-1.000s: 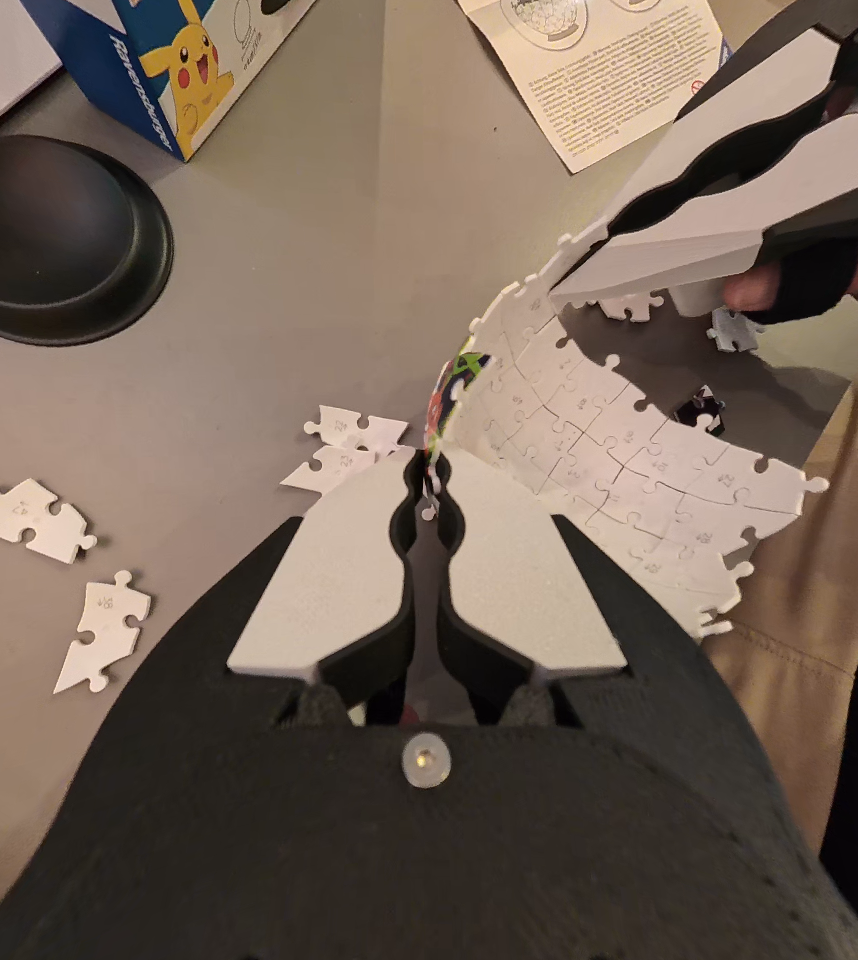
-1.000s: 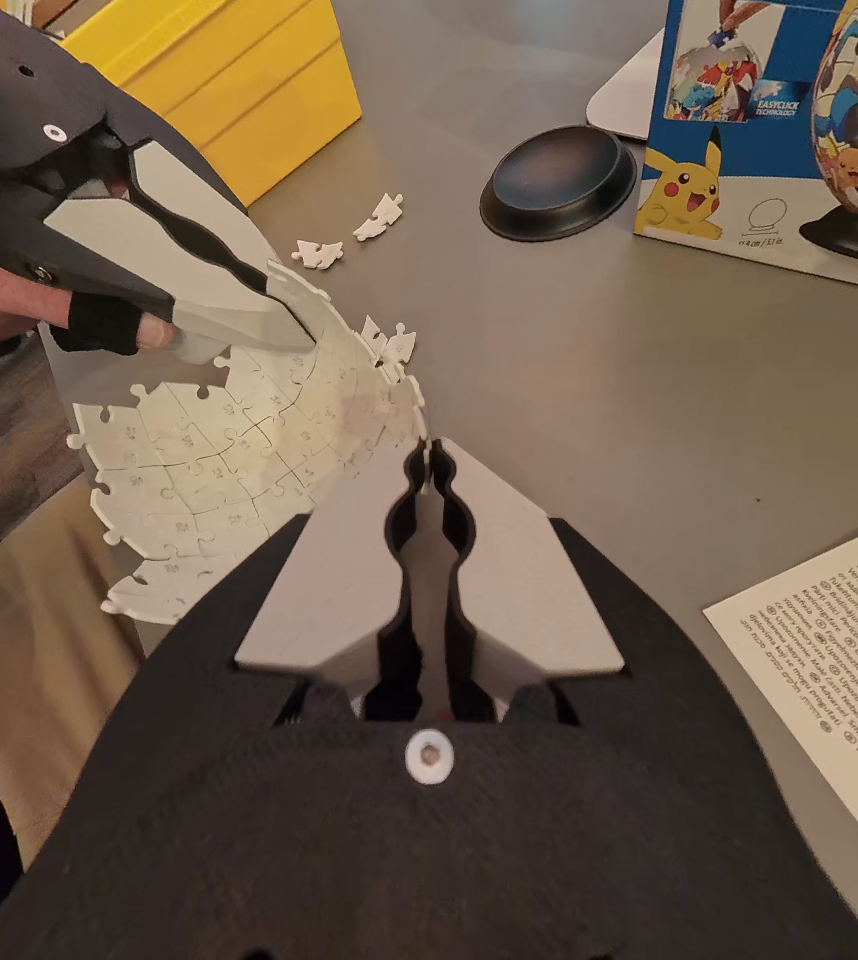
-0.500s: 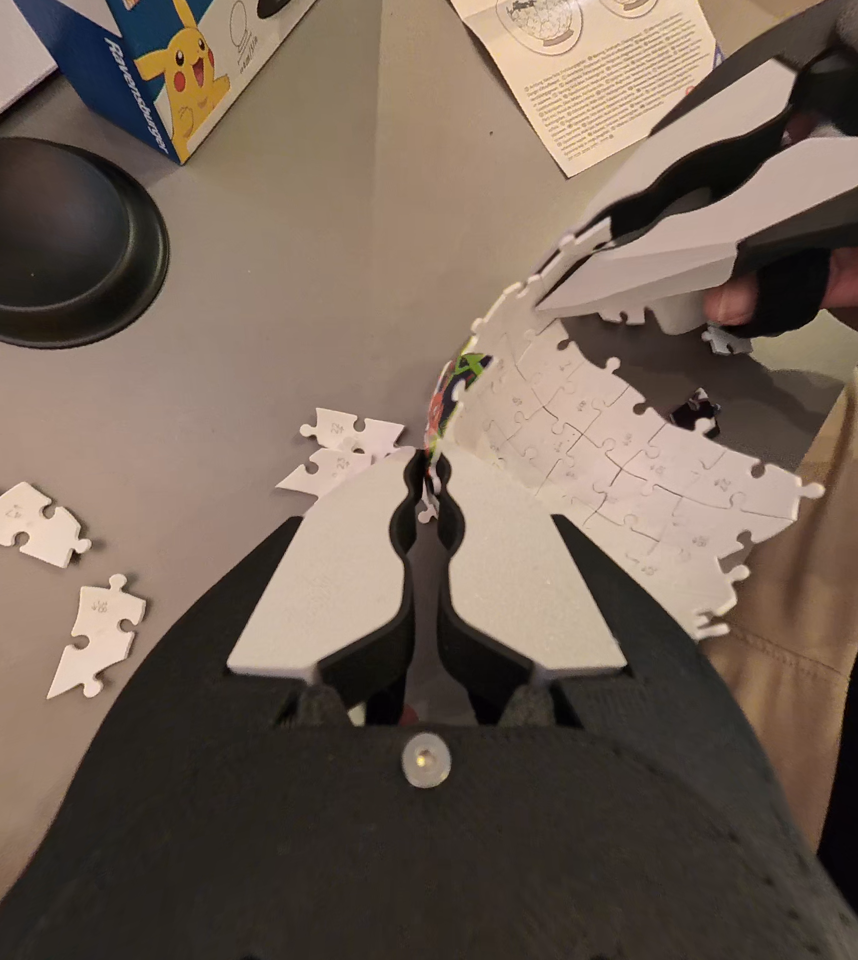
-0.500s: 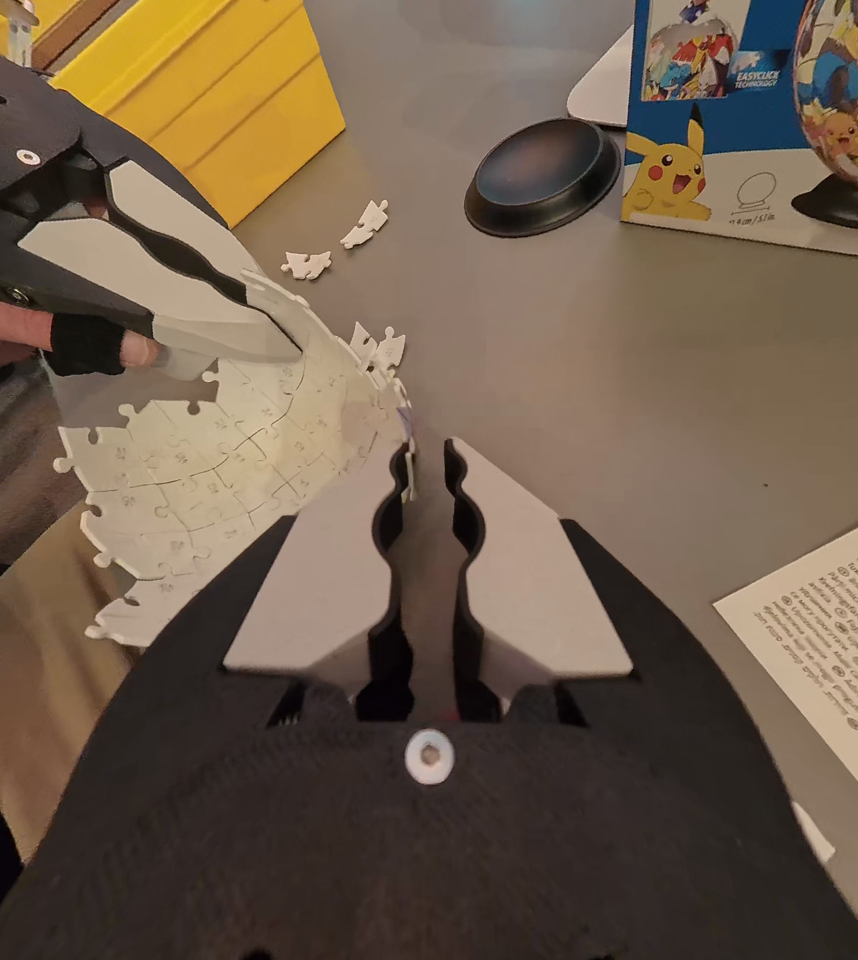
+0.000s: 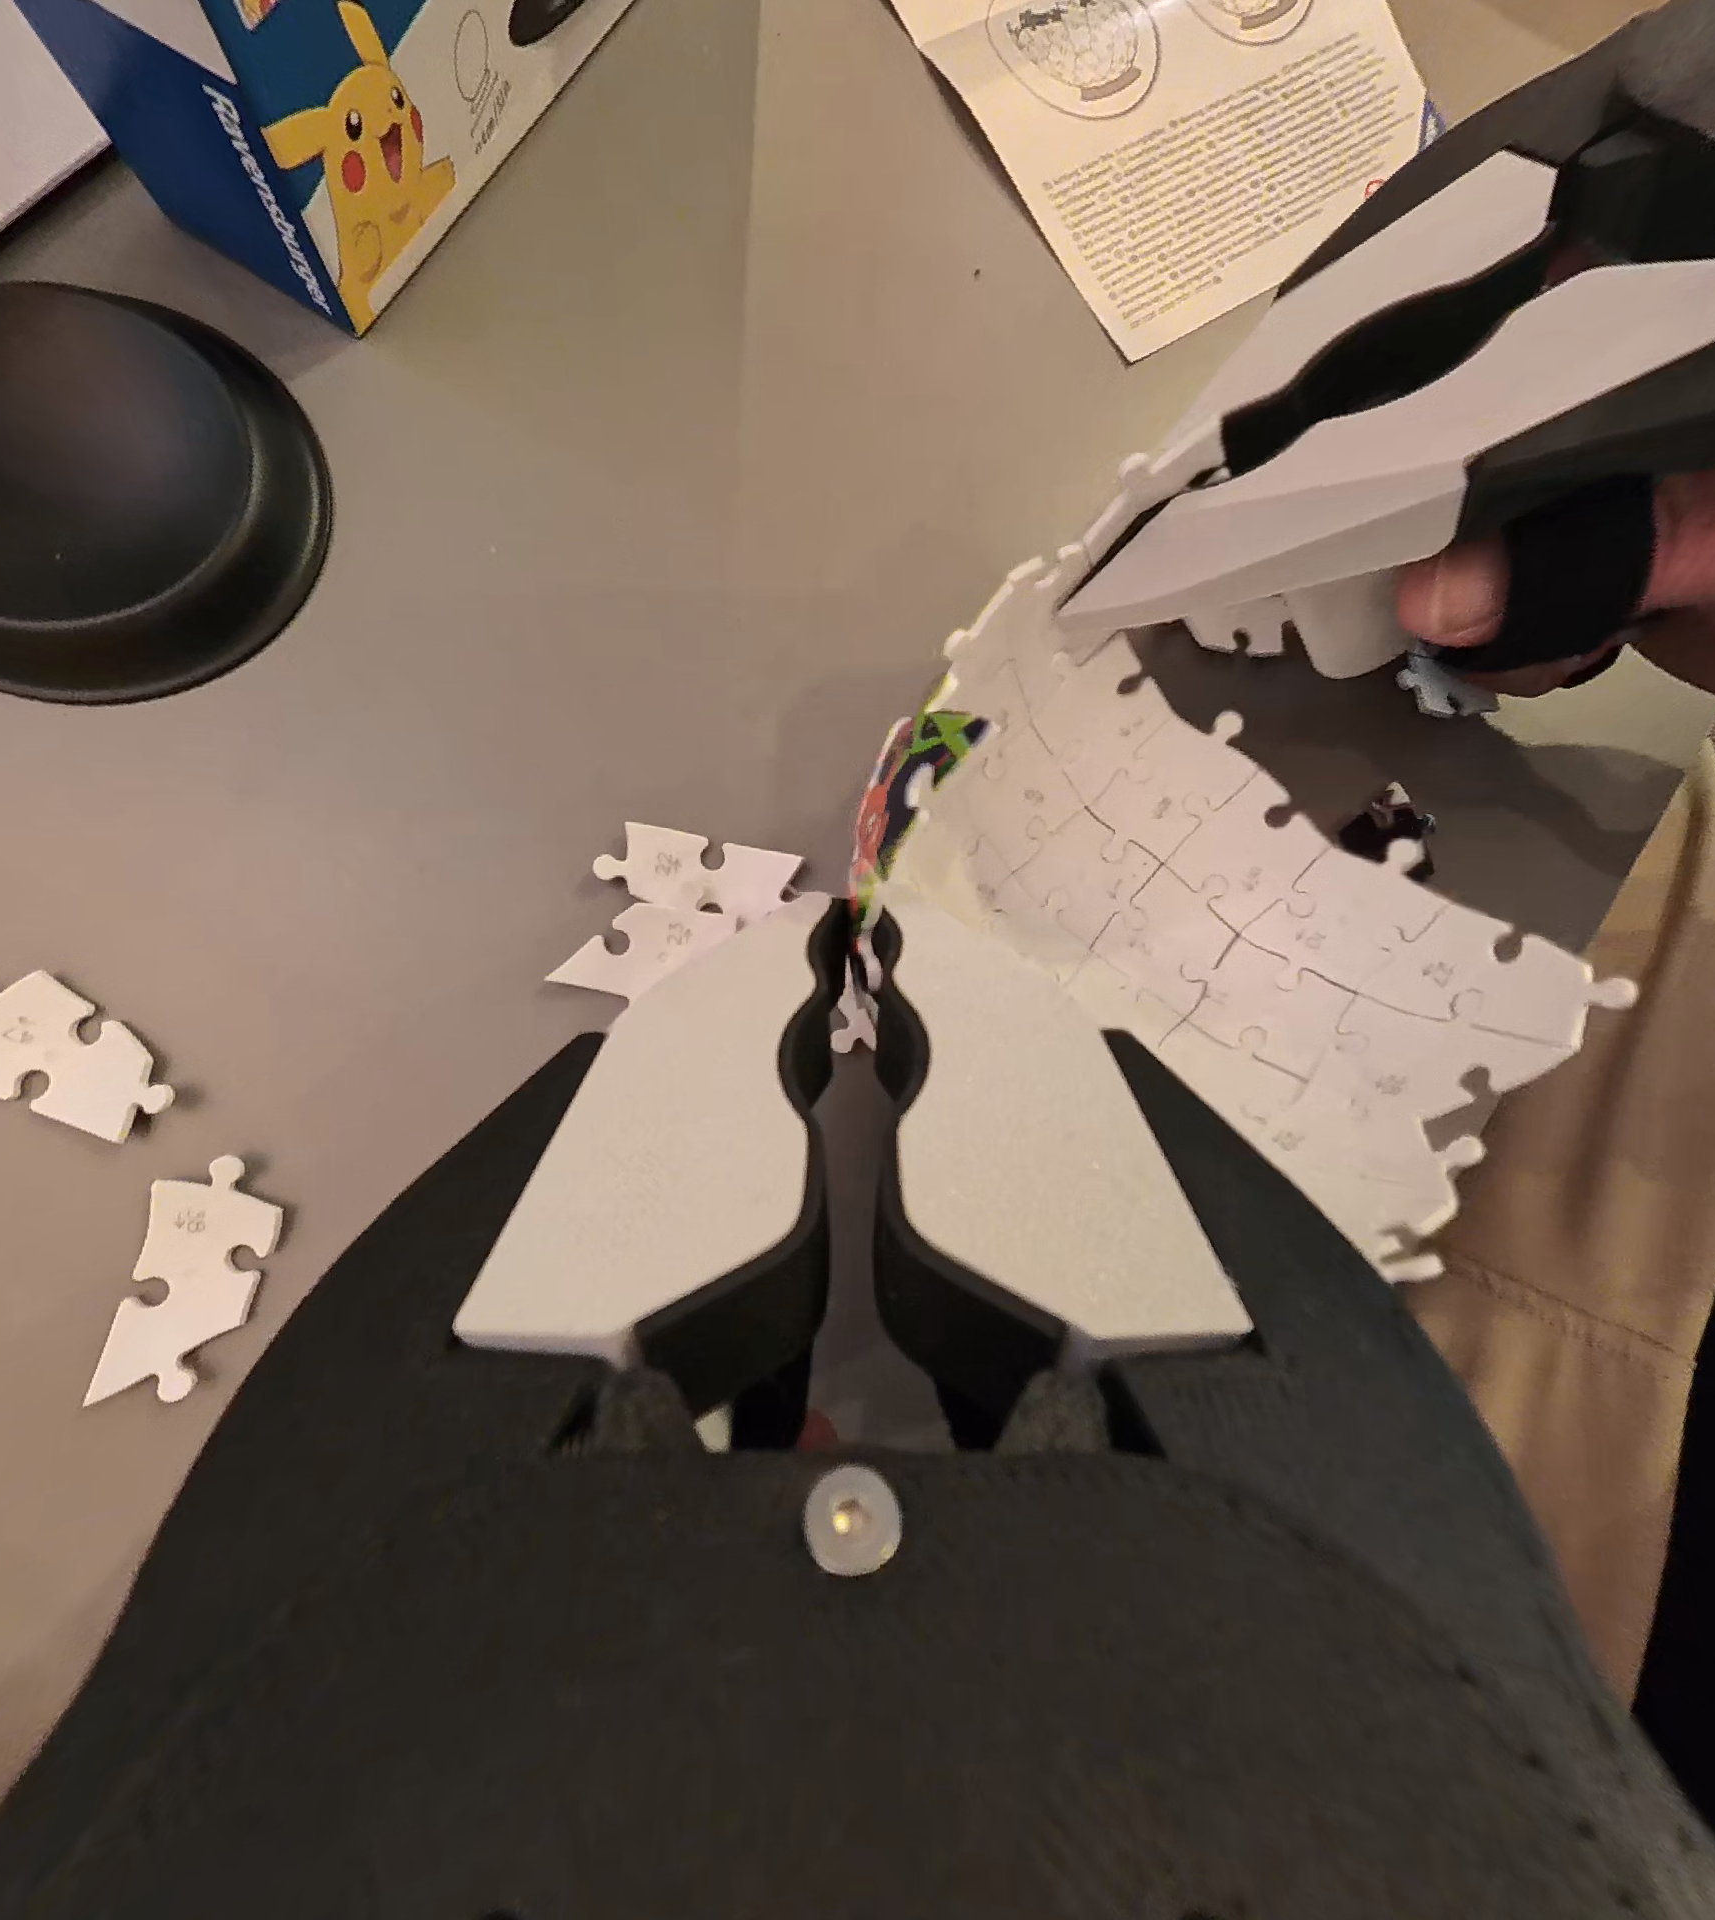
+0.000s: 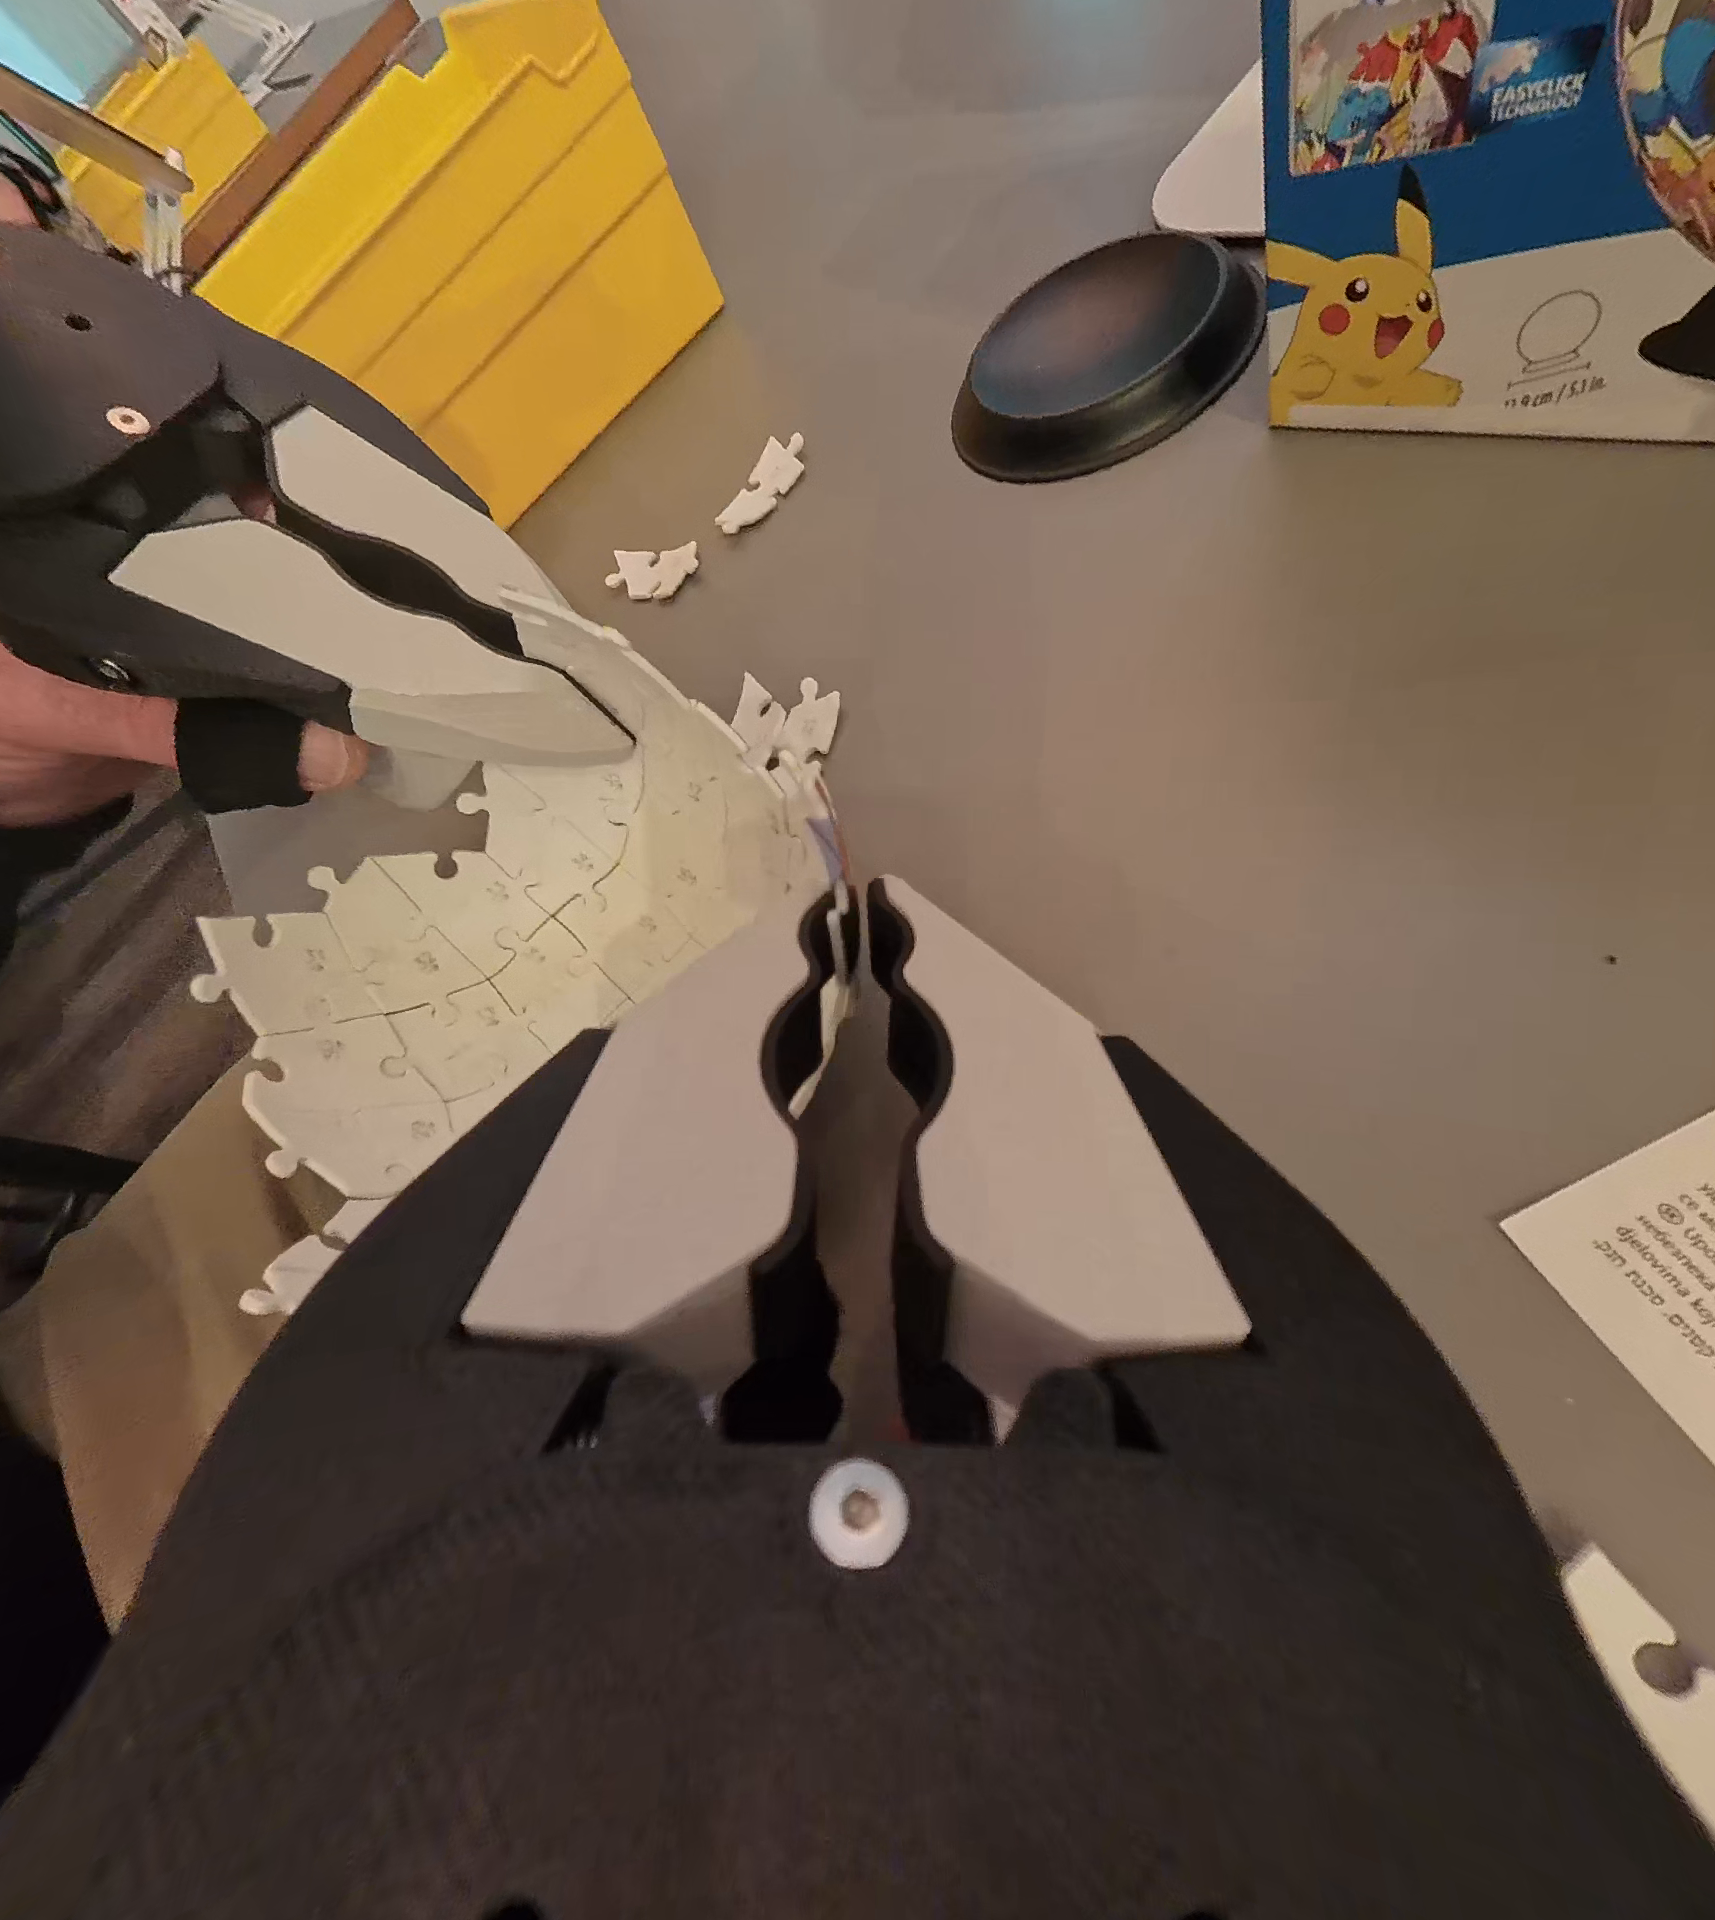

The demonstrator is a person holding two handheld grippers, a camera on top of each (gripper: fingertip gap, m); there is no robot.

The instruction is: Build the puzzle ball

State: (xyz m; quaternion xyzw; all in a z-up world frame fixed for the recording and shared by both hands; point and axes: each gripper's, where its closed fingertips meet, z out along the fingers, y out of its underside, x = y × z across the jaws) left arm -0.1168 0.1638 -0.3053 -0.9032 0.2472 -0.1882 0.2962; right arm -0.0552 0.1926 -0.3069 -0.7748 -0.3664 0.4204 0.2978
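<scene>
A half-built puzzle ball, a curved white shell (image 5: 1248, 935) with a coloured outer face, is held up between both grippers. My left gripper (image 5: 858, 920) is shut on the shell's near rim. In the left wrist view my right gripper (image 5: 1092, 582) comes in from the upper right and pinches the far rim. In the right wrist view my right gripper (image 6: 851, 899) is shut on the rim of the shell (image 6: 520, 935), and the left gripper (image 6: 614, 717) clamps the opposite rim. Loose white pieces (image 5: 697, 873) lie just past the left fingertips.
Two more loose pieces (image 5: 37, 1049) (image 5: 188, 1268) lie at the left. A black round stand (image 5: 94, 488) and the blue puzzle box (image 5: 344, 156) are farther off, with an instruction sheet (image 5: 1196, 156) beyond. Yellow bins (image 6: 479, 260) stand behind. A dark piece (image 5: 1388, 836) lies under the shell. Some 8 cm of space lies between my two pairs of fingers.
My right gripper opened slightly half a second ago and has shut again on the shell's rim. My left gripper has kept its grip, and the shell has barely moved.
</scene>
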